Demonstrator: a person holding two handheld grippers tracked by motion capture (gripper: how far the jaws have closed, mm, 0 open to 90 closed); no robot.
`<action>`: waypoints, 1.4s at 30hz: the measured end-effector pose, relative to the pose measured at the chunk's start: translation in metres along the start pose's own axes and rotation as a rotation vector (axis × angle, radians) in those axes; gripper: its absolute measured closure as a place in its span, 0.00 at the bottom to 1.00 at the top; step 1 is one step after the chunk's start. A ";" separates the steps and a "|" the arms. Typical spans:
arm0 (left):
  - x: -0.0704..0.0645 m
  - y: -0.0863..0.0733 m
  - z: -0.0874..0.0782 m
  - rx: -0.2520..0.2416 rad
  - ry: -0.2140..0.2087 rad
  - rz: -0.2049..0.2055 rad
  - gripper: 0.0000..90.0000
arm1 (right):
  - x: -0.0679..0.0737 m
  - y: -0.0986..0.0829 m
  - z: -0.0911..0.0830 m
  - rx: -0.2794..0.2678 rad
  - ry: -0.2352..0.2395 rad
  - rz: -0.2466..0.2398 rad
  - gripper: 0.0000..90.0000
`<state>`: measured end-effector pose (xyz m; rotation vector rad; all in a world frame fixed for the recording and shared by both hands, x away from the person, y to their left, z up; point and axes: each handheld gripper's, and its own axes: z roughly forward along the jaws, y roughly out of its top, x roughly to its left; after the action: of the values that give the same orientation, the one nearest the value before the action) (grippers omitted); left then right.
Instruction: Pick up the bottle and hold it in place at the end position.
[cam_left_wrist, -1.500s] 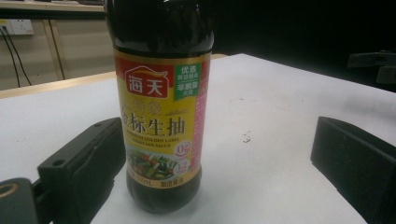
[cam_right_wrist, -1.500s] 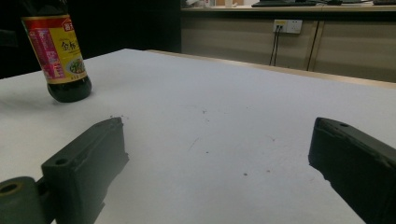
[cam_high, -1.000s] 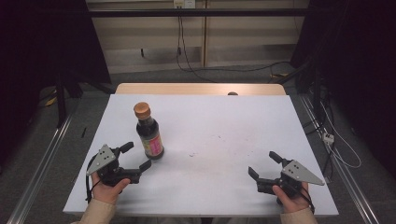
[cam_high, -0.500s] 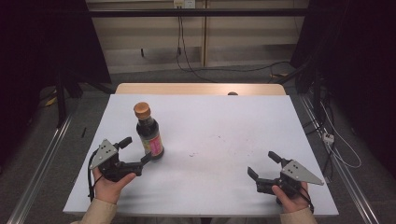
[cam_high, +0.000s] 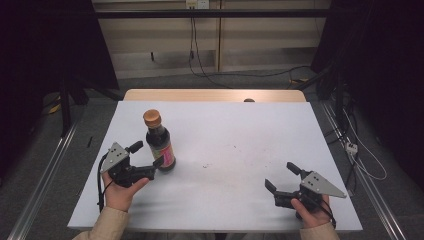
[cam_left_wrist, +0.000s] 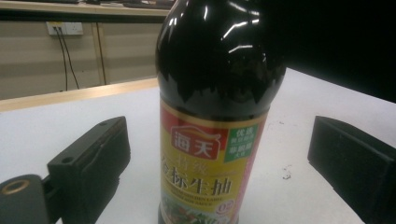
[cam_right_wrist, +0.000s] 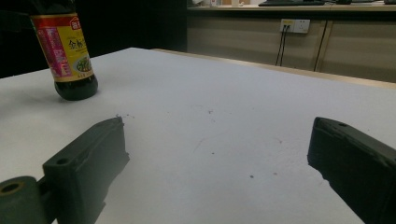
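A dark soy sauce bottle (cam_high: 159, 142) with an orange cap and a yellow and red label stands upright on the left half of the white table (cam_high: 240, 145). My left gripper (cam_high: 146, 155) is open at the bottle's base, one jaw on each side. In the left gripper view the bottle (cam_left_wrist: 215, 116) stands between the two jaws with a gap on both sides. My right gripper (cam_high: 282, 176) is open near the front right of the table with nothing between its jaws. The right gripper view shows the bottle (cam_right_wrist: 65, 56) far off at the upper left.
The table's far edge is a wooden strip (cam_high: 215, 95). Cables (cam_high: 192, 55) hang along the back wall, and more cables (cam_high: 360, 155) lie on the floor at the right. A metal rail (cam_high: 45, 175) runs along the floor at the left.
My left gripper has moved forward and to the right until its jaws flank the bottle's base. The right gripper has barely moved.
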<state>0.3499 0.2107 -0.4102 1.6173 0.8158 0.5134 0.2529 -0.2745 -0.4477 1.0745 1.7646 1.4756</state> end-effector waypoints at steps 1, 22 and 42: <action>0.000 0.000 0.000 0.000 0.000 0.000 0.07 | 0.000 0.000 0.000 -0.001 0.002 0.001 0.04; -0.007 0.010 0.030 0.012 0.004 0.026 0.14 | -0.001 -0.001 0.001 0.006 0.007 0.010 0.04; -0.005 0.011 0.044 -0.006 0.061 0.042 0.25 | -0.001 -0.001 0.001 0.005 0.008 0.009 0.05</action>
<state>0.3805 0.1775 -0.4086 1.6232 0.8264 0.5973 0.2542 -0.2754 -0.4492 1.0814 1.7717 1.4831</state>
